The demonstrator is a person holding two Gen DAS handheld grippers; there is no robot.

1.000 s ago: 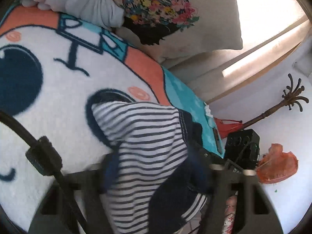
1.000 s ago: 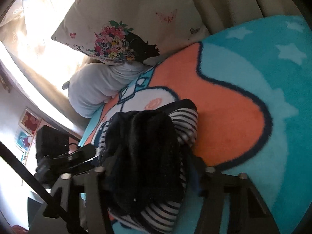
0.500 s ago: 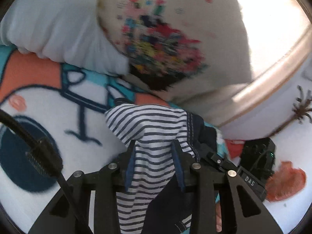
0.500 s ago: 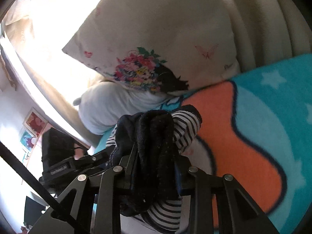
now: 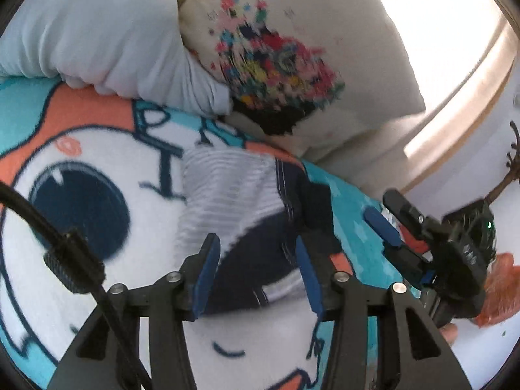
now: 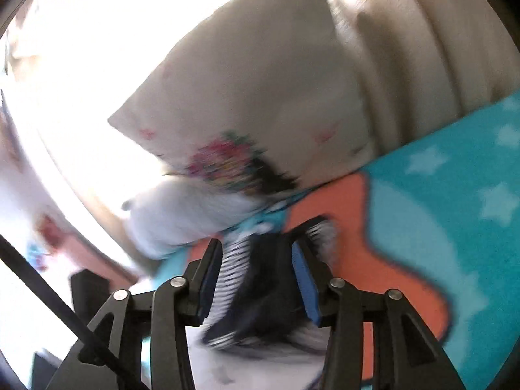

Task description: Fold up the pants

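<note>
The folded pants [image 5: 247, 208], navy with a navy-and-white striped part, lie on the cartoon-print blanket [image 5: 81, 292]. My left gripper [image 5: 258, 253] is open, its blue pads apart, with the pants lying just beyond and between them. The right gripper [image 5: 403, 224] shows at the right of this view, beside the pants. In the right wrist view the pants [image 6: 260, 286] lie blurred between the spread blue pads of my right gripper [image 6: 256, 260], which is open.
A flowered cream pillow [image 5: 292, 48] and a pale blue pillow [image 5: 97, 32] lie at the far end of the blanket. The bed's edge and a wooden frame [image 5: 455, 113] are to the right. An orange object [image 5: 500, 289] lies on the white floor.
Both grippers have opened and let go of the pants, which now lie on the blanket. Both have drawn back a little; the views are motion-blurred.
</note>
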